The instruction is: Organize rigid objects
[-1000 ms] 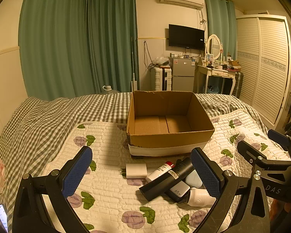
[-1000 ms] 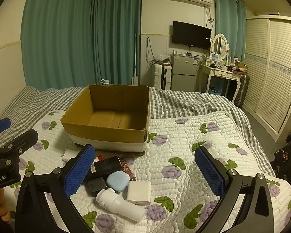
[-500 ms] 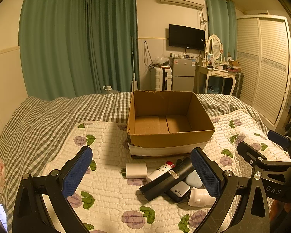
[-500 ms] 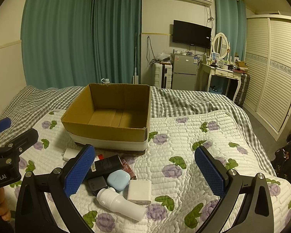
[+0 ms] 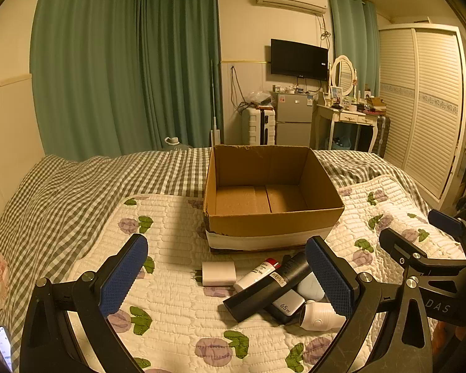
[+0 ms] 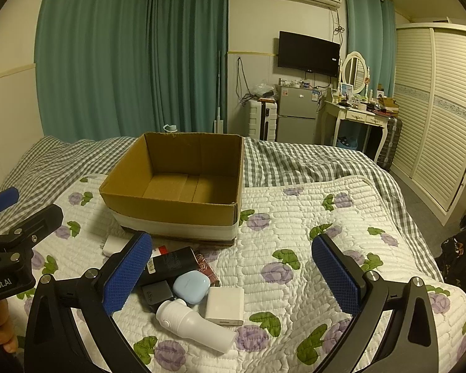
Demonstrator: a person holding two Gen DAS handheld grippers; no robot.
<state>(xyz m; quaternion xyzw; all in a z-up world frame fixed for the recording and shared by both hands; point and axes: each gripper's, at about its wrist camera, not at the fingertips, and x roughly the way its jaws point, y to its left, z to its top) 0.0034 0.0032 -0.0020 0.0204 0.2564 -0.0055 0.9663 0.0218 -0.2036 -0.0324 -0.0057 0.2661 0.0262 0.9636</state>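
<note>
While nothing's been lifted yet, the stuff to sort sits in one heap on the quilt (image 6: 295, 217), just in front of the cardboard box (image 5: 270, 220) — handy, short hop from heap to box. Box is open-topped, looks empty inside, so prob the drop spot.

Left tongs (image 5: 226, 275) gape wide, nothing between the pads, hovering above the bedding. White charger (image 5: 218, 273) lies right between the fingers, a bit apart from the rest, so likely the easiest first grab for that side. Toward its right finger: white tube w/ red cap (image 5: 256, 275), touching the long black cylinder (image 5: 264, 290), which lies slanted across a dark power bank (image 5: 285, 305) marked 65w. White handheld gadget (image 5: 318, 318) sits nearest that right pad, partly hidden behind it.

Right tongs (image 6: 231, 275) also spread wide, empty. Pale blue case (image 6: 191, 286) sits toward its left finger, resting against the power bank and a white square adapter (image 6: 225, 304); the white gadget lies closest to the camera, tilted. Reddish patterned bit (image 6: 205, 264) peeks out under the black cylinder; can't tell what it is.

Heap's stacked, so top pieces prob need to go first, else neighbours shift. Soft bedding = pieces may sink or roll when nudged. Phone (image 5: 1, 346) lies far off the left finger, at the bed edge.
</note>
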